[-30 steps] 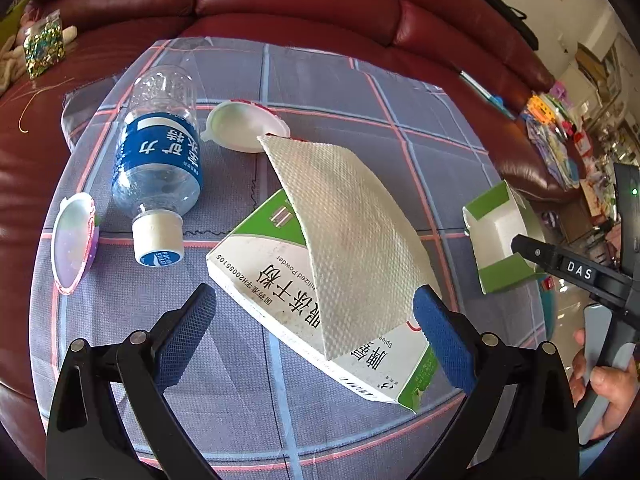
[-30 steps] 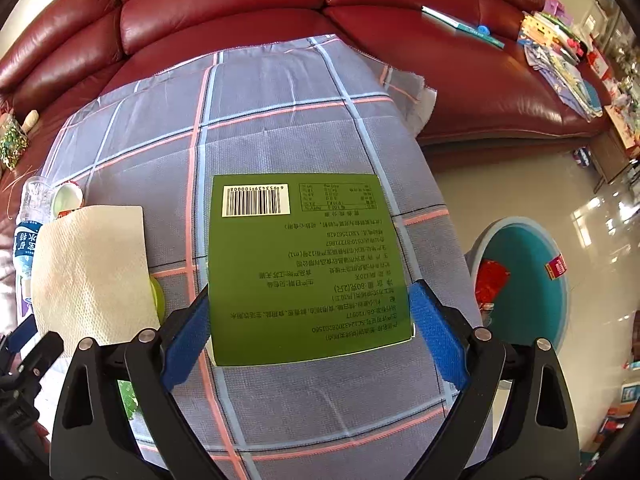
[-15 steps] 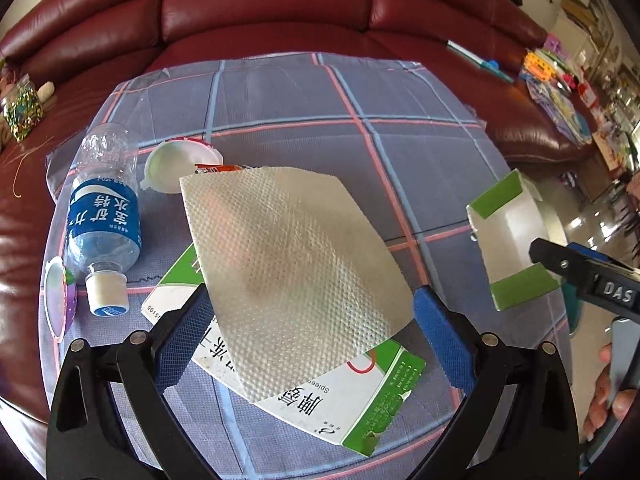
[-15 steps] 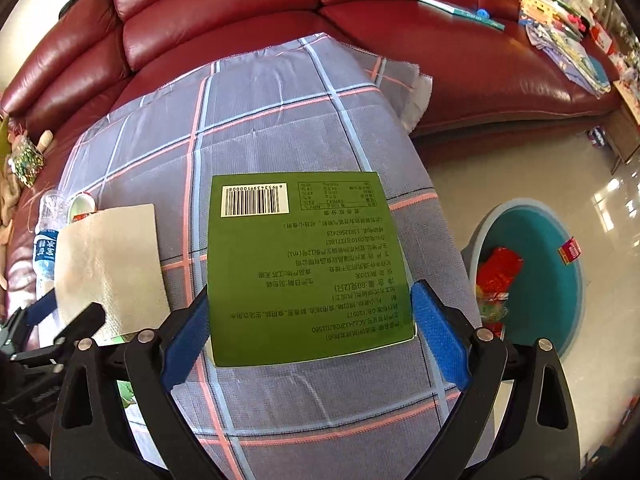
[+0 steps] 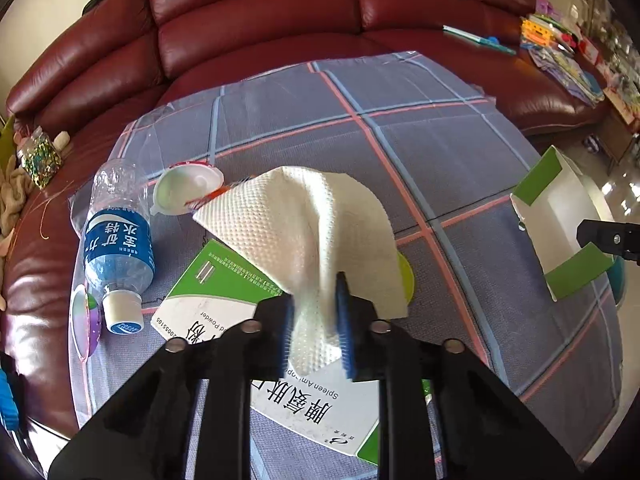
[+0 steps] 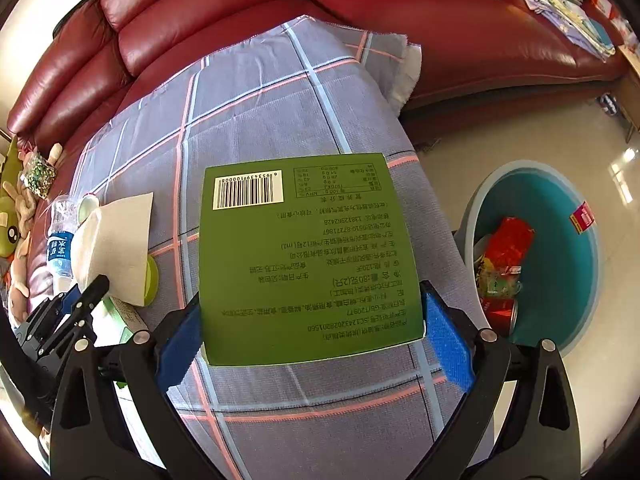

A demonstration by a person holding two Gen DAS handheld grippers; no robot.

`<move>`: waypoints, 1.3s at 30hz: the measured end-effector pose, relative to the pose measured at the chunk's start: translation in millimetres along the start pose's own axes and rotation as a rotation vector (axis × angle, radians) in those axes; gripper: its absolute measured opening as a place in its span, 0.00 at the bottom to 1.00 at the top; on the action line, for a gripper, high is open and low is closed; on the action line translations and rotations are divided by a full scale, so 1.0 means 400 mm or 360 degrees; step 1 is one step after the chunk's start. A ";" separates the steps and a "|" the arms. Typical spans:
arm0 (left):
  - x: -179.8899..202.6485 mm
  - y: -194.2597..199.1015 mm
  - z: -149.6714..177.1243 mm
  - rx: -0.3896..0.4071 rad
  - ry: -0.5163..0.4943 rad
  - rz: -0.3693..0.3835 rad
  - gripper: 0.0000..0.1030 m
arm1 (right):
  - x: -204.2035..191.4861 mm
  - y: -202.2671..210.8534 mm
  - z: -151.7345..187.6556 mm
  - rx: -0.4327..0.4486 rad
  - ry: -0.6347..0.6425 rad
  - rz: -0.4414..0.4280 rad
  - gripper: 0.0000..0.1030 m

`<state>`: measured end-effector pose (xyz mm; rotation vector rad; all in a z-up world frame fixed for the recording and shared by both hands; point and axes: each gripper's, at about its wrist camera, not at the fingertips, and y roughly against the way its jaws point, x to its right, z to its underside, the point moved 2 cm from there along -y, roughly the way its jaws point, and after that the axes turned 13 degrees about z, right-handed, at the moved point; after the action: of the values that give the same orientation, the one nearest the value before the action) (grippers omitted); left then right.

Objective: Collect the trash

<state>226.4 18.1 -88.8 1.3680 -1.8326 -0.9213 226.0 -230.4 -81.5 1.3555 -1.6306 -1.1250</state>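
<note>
Paper towel is being pinched by just-closed left gripper; green box seemingly clamped by right gripper. Lifting clear of cloth edge advised.

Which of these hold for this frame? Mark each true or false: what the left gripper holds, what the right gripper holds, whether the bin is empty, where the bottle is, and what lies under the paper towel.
1. The left gripper is shut on the paper towel. True; its jaws have just closed on it.
2. The right gripper holds a water bottle. False: it grips a green box.
3. The teal bin is empty. False: red wrappers lie inside.
4. The water bottle lies on its side on the plaid cloth. True.
5. A white-and-green box lies under the towel. True.
</note>
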 end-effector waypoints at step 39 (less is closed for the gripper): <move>0.184 0.105 0.028 0.0000 0.0070 0.0709 0.05 | 0.068 0.037 0.067 -0.0052 0.0053 -0.0203 0.90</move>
<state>179.1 -42.9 -52.5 0.9114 -1.9884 -0.6504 191.3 -251.6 -77.4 1.4668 -1.5133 -1.1913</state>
